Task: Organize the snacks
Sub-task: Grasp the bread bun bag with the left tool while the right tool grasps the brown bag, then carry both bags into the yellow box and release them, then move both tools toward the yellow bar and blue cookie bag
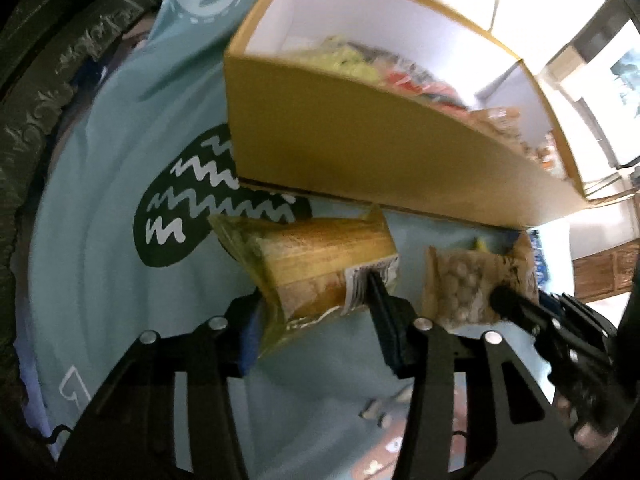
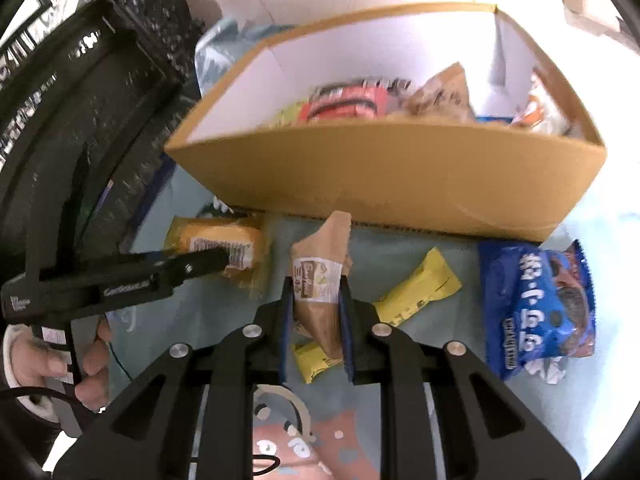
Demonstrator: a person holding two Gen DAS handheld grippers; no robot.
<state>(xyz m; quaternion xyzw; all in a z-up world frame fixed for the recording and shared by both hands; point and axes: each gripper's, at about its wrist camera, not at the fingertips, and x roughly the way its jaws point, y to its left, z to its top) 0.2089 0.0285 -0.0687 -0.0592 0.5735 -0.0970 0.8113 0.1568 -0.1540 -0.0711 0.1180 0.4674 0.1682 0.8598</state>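
Observation:
My left gripper (image 1: 316,292) is shut on a yellow-wrapped cake packet (image 1: 320,256), which sits tilted between its blue-padded fingers over the light-blue cloth. In the right wrist view, my right gripper (image 2: 316,284) is shut on a tan snack packet (image 2: 320,312) with a white label, held upright between the pads. That view also shows the left gripper (image 2: 192,266) coming in from the left on the cake packet (image 2: 216,240). The left wrist view shows the right gripper's finger (image 1: 516,304) on the tan packet (image 1: 464,284). A cardboard box (image 2: 380,176) with several snacks inside stands just beyond both.
On the cloth (image 1: 100,240) to the right lie a yellow bar (image 2: 420,288) and a blue cookie packet (image 2: 536,308). A person's hand (image 2: 92,360) holds the left gripper's handle. Dark carved furniture (image 2: 80,100) rises at the left.

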